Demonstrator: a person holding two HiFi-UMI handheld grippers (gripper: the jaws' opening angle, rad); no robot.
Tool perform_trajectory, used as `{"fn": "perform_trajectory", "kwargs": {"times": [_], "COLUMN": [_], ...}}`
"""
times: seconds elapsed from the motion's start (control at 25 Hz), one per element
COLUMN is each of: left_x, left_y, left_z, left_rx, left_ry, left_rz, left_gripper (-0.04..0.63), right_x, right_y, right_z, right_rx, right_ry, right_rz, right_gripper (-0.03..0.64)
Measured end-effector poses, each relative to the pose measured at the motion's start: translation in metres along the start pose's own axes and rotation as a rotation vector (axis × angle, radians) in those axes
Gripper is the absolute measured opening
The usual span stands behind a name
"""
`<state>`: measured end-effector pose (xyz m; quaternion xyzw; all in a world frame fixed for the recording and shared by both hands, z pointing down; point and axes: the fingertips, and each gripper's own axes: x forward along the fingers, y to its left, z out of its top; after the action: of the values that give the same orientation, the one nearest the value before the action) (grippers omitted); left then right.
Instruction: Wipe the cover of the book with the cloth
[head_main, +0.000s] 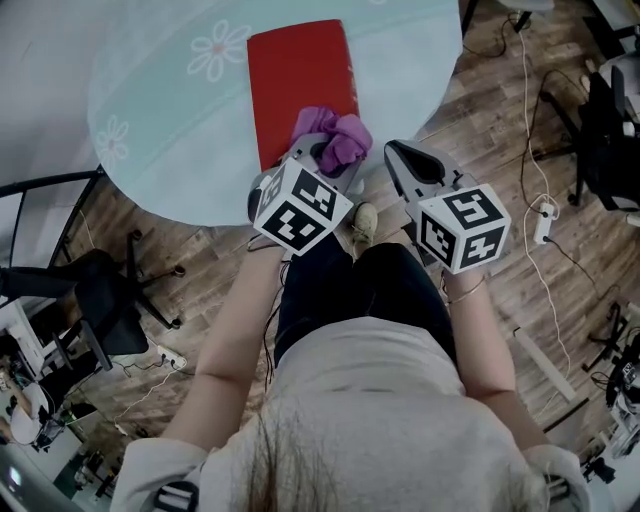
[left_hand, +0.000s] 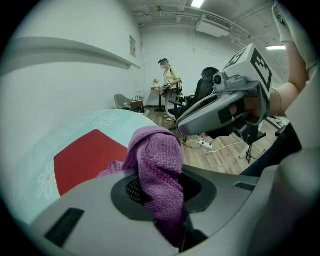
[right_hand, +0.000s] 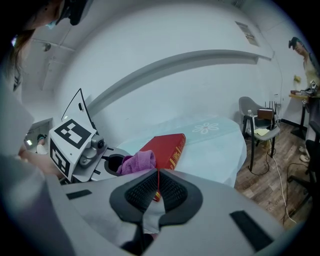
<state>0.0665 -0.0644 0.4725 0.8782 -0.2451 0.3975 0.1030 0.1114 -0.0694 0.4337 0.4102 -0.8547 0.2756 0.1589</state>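
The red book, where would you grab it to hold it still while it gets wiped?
The book lies flat with the cloth over its near end, so its thick right edge, the one with gold print, is free. I'd come in from the right with the right hand-held gripper, which is shut and empty, and pinch that edge top and bottom.

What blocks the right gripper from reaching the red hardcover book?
Probably nothing, so likely yes. The right gripper, jaws together and empty, hangs near the round table edge beside the red hardcover book. The left gripper, clamping the purple cloth, covers only the book's near end; its right side looks free.
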Motion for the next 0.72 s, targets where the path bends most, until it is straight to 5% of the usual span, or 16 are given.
{"fn": "perform_trajectory", "kwargs": {"times": [0.52, 0.72], "left_x": [-0.021, -0.035], "left_y": [0.006, 0.019], "left_z": [0.015, 0.029], "left_rx": [-0.115, -0.105], "left_ry": [-0.071, -0.109], "left_rz": [0.024, 0.069], "left_gripper": [0.107, 0.107], "right_x": [-0.006, -0.004], "right_y": [0.008, 0.011], "right_z": [0.028, 0.043], "right_rx": [-0.086, -0.095], "right_ry": [-0.036, -0.048], "right_rz": [0.017, 0.017], "right_gripper": [0.023, 0.023]}}
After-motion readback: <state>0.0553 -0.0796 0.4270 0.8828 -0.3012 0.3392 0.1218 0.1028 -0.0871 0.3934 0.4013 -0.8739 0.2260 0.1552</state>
